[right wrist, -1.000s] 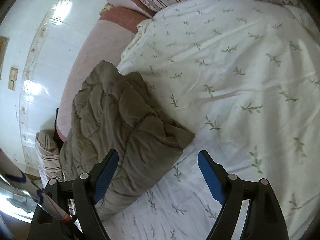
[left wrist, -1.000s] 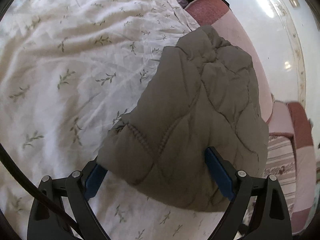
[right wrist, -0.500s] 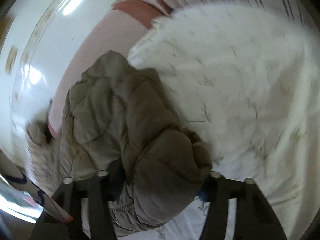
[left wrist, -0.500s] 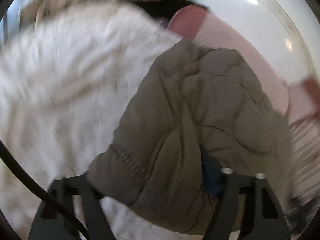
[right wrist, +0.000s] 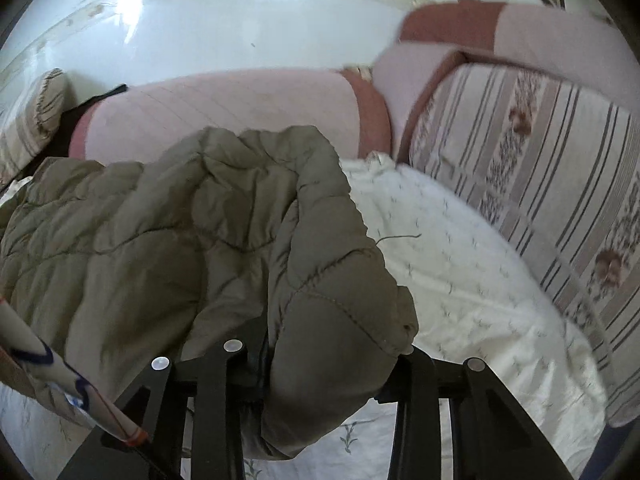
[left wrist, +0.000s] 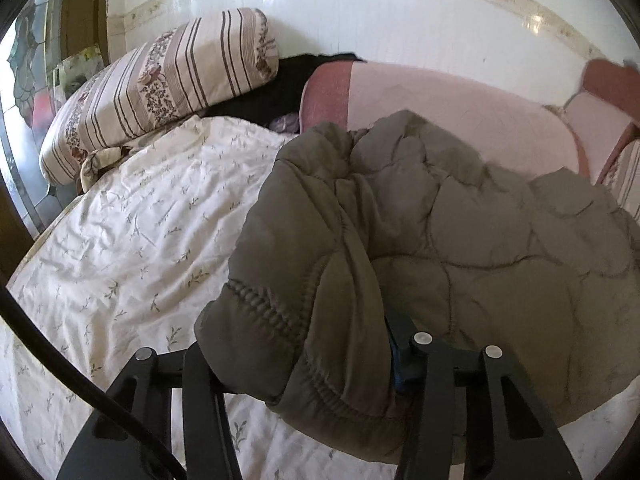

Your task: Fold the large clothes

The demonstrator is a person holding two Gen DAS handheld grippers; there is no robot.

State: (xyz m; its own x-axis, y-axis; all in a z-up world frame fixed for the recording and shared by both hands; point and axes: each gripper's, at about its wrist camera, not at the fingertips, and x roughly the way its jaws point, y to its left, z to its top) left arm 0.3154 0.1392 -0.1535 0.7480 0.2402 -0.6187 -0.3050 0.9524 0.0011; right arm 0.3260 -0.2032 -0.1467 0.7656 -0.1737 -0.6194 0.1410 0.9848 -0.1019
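A folded olive-brown quilted jacket [left wrist: 460, 240] lies on a white leaf-print bedsheet [left wrist: 132, 248]. My left gripper [left wrist: 304, 364] is shut on the jacket's near left edge, by a ribbed cuff; the padding bulges between the jaws and hides the blue pads. In the right wrist view the same jacket [right wrist: 168, 240] fills the left half. My right gripper [right wrist: 324, 364] is shut on its near right corner, fabric bunched between the jaws. Both held edges are raised a little off the sheet [right wrist: 460, 280].
A pink and maroon bolster [left wrist: 440, 104] lies behind the jacket against a glossy white wall [left wrist: 360, 12]. Striped floral pillows lie at the far left [left wrist: 160, 84] and at the right [right wrist: 540, 168]. A dark garment [left wrist: 280, 80] lies between pillow and bolster.
Both grippers were open around the jacket's edges a second ago. They have closed on it and tilted up, so the wall and pillows now show.
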